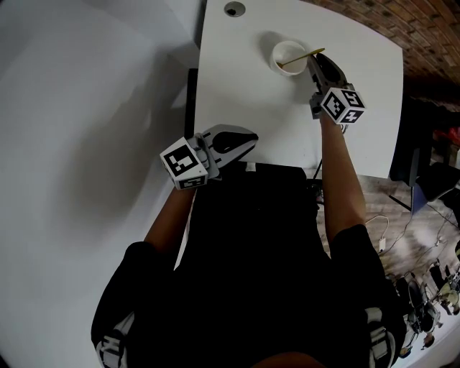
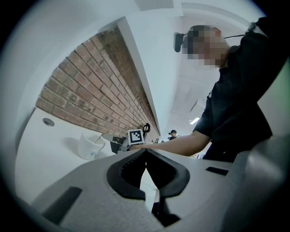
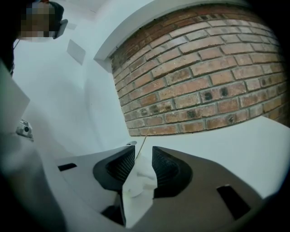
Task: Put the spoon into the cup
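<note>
A white cup (image 1: 288,56) stands at the far side of the white table (image 1: 244,79). A thin wooden spoon (image 1: 305,55) rests in it, its handle leaning over the rim to the right. My right gripper (image 1: 315,60) is right beside the cup at that handle. In the right gripper view its jaws stand open (image 3: 139,156), with the cup (image 3: 138,180) and the spoon's handle (image 3: 142,146) in the gap and neither pad pressing on them. My left gripper (image 1: 244,140) hovers at the table's near edge, shut (image 2: 146,152) and empty. From it I see the cup (image 2: 89,145) far off.
A round cable hole (image 1: 234,8) sits in the table's far left corner. A brick wall (image 3: 204,77) runs behind the table. A dark strip (image 1: 192,100) lines the table's left edge. Cables and clutter (image 1: 424,280) lie on the floor at the right.
</note>
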The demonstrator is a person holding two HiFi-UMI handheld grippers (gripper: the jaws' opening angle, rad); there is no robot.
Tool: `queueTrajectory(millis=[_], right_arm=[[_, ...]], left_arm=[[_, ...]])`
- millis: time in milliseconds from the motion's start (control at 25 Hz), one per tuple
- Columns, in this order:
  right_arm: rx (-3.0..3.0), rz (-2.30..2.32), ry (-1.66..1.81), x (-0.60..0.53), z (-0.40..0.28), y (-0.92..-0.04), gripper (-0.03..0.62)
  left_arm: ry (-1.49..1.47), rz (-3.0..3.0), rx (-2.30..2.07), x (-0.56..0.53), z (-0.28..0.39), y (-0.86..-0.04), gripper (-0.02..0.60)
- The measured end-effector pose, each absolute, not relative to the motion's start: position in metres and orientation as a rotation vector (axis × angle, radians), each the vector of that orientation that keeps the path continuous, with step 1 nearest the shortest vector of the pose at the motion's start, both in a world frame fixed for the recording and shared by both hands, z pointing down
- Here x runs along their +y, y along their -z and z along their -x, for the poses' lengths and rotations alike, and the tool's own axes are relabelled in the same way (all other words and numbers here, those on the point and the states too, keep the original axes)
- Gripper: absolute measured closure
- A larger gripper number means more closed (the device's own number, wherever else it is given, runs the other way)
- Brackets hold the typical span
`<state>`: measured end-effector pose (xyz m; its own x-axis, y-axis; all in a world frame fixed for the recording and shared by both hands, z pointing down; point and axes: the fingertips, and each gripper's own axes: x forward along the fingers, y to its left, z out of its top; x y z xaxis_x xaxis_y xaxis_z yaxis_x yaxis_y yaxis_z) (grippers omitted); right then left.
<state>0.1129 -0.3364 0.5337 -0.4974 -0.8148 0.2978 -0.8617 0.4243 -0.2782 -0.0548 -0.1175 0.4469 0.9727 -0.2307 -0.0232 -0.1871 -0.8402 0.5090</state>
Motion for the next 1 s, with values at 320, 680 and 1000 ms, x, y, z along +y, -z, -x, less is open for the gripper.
queueTrajectory(millis=[320,680,1000], right_arm=[[-2.588,-1.495,-0.515,-0.328,-0.122,-0.503,0.476],[-2.879,-1.313,-0.115,-0.275,-0.105,-0.339,0.573],[-2.918,-1.327,0.269,-0.176,-0.127,-0.239,0.588]], left_arm=[[0.145,-2.630,-0.261,-0.124,0.055,-0.441,0.566],[0.195,-2.718,-0.212,-0.129,0.050,-0.406,0.566],[0.205,-2.783,-0.096,-0.118,0.036,-0.380,0.566]])
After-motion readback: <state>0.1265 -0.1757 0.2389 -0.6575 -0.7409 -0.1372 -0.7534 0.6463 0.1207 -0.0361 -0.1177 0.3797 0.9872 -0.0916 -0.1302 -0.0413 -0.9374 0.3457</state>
